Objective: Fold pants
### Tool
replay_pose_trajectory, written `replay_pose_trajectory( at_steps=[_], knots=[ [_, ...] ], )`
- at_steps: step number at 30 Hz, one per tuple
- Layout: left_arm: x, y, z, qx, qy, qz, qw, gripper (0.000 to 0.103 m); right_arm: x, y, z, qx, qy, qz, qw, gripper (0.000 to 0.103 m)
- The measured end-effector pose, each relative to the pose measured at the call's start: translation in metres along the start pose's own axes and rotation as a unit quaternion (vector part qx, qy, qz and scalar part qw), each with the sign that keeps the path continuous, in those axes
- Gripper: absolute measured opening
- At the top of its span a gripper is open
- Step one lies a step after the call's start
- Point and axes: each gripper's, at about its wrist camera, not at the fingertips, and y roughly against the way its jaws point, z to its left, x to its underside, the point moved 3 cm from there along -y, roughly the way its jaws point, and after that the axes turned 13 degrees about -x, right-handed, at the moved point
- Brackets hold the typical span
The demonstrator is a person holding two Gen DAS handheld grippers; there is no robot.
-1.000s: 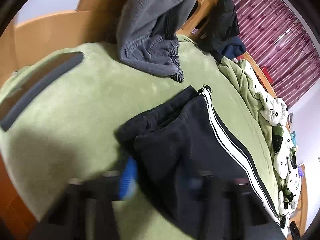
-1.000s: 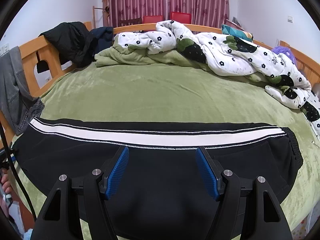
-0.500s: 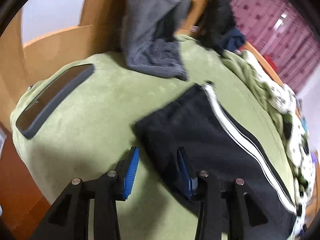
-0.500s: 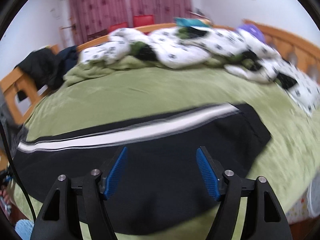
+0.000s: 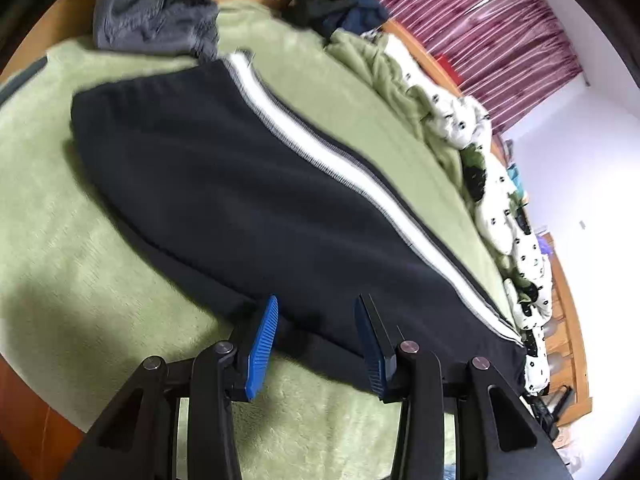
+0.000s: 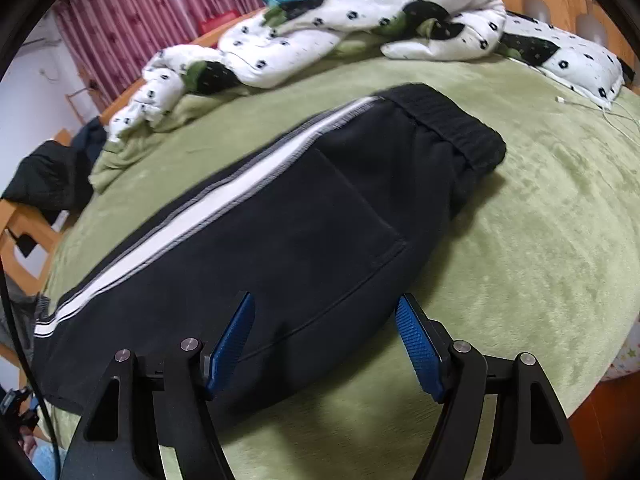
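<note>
1. One wide bed covered in a green plush blanket (image 6: 540, 208) fills both views, with a wooden frame at its edges.
2. A white quilt with black flower print and green patches (image 6: 320, 36) lies bunched along the far side of the bed, before striped maroon curtains (image 5: 480, 12).
3. The black fleece pants with a white side stripe (image 6: 304, 216) lie flat and stretched lengthwise on the near part of the blanket, legs stacked one on the other; the ribbed elastic waistband (image 6: 452, 120) is at the right end, the leg ends (image 5: 120, 100) at the left.
4. Grey pants (image 5: 152, 8) hang over the bed frame just beyond the leg ends.
5. The left tool (image 5: 316, 340) has its blue pads spread apart over the near edge of the pants, gripping nothing.
6. The right tool (image 6: 326, 340) is spread wider, also over the near edge, nothing between its pads.
</note>
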Motion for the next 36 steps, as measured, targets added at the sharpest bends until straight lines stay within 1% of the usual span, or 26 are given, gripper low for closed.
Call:
replay_pose_trajectory(
  at_steps=[2, 5, 6, 7, 8, 10, 12, 14, 16, 17, 18, 19, 21, 23, 24, 25, 26, 27, 29, 30, 31, 34, 36],
  knots=[
    [0.005, -0.009, 0.004, 0.007, 0.019, 0.017, 0.9997, 0.038, -0.001, 0.007, 0.011, 0.002, 0.015, -0.003, 1.000, 0.073],
    [0.005, -0.023, 0.006, 0.020, 0.037, 0.022, 0.9989, 0.036, -0.005, 0.021, 0.032, -0.021, 0.029, -0.013, 0.999, 0.073],
    [0.004, -0.029, 0.006, 0.019, 0.044, 0.023, 0.9986, 0.028, -0.007, 0.024, 0.045, -0.030, 0.040, -0.012, 0.999, 0.073],
    [0.002, -0.032, 0.006, 0.017, 0.049, 0.026, 0.9983, 0.005, -0.008, 0.027, 0.058, -0.036, 0.050, -0.009, 0.998, 0.073],
    [0.001, -0.036, 0.004, 0.016, 0.051, 0.031, 0.9981, 0.004, -0.010, 0.028, 0.068, -0.040, 0.059, -0.007, 0.997, 0.073],
    [-0.001, -0.026, 0.004, 0.033, 0.064, 0.022, 0.9972, 0.004, -0.011, 0.029, 0.099, -0.051, 0.087, 0.001, 0.995, 0.073],
    [-0.001, -0.011, 0.003, 0.034, 0.050, 0.014, 0.9981, 0.004, -0.010, 0.030, 0.131, -0.062, 0.118, 0.009, 0.991, 0.073],
    [0.003, -0.006, 0.002, 0.025, 0.035, 0.021, 0.9988, 0.004, -0.004, 0.030, 0.166, -0.077, 0.152, 0.019, 0.985, 0.073],
    [0.008, -0.008, 0.005, 0.013, 0.025, 0.027, 0.9992, 0.005, 0.006, 0.027, 0.196, -0.100, 0.181, 0.031, 0.978, 0.073],
    [0.009, -0.010, 0.008, 0.012, 0.025, 0.032, 0.9991, 0.005, 0.012, 0.026, 0.205, -0.109, 0.190, 0.036, 0.975, 0.073],
    [0.010, -0.014, 0.013, 0.013, 0.030, 0.045, 0.9985, 0.005, 0.019, 0.024, 0.215, -0.118, 0.201, 0.042, 0.972, 0.073],
    [0.011, -0.015, 0.016, 0.017, 0.035, 0.053, 0.9978, 0.006, 0.031, 0.019, 0.227, -0.128, 0.216, 0.052, 0.966, 0.073],
    [0.007, -0.012, 0.020, 0.015, 0.033, 0.062, 0.9974, 0.010, 0.049, 0.013, 0.237, -0.141, 0.235, 0.062, 0.960, 0.073],
    [0.002, -0.003, 0.021, 0.000, 0.017, 0.055, 0.9983, 0.014, 0.071, 0.002, 0.245, -0.158, 0.249, 0.077, 0.952, 0.073],
    [-0.003, 0.005, 0.022, -0.025, 0.009, 0.040, 0.9988, 0.020, 0.078, -0.002, 0.247, -0.163, 0.252, 0.082, 0.950, 0.073],
    [-0.009, 0.013, 0.022, -0.044, -0.006, 0.028, 0.9986, 0.021, 0.089, -0.010, 0.250, -0.166, 0.259, 0.090, 0.947, 0.073],
    [-0.014, 0.018, 0.021, -0.056, -0.024, 0.024, 0.9979, 0.021, 0.093, -0.016, 0.251, -0.167, 0.264, 0.094, 0.946, 0.073],
    [-0.020, 0.025, 0.022, -0.061, -0.031, 0.021, 0.9975, 0.021, 0.101, -0.023, 0.254, -0.168, 0.270, 0.100, 0.943, 0.073],
    [-0.026, 0.039, 0.028, -0.037, -0.013, 0.004, 0.9992, 0.028, 0.113, -0.033, 0.257, -0.170, 0.280, 0.111, 0.938, 0.073],
    [-0.027, 0.042, 0.029, -0.028, -0.011, 0.007, 0.9995, 0.040, 0.119, -0.037, 0.258, -0.173, 0.287, 0.118, 0.935, 0.073],
    [-0.026, 0.042, 0.029, -0.027, -0.012, 0.009, 0.9995, 0.043, 0.124, -0.041, 0.260, -0.172, 0.294, 0.122, 0.932, 0.073],
    [-0.015, 0.034, 0.029, -0.005, -0.017, 0.012, 0.9998, 0.043, 0.137, -0.056, 0.261, -0.144, 0.319, 0.127, 0.928, 0.073],
    [-0.007, 0.024, 0.036, -0.009, 0.001, 0.012, 0.9999, 0.043, 0.146, -0.069, 0.260, -0.129, 0.321, 0.142, 0.928, 0.073]
  ],
)
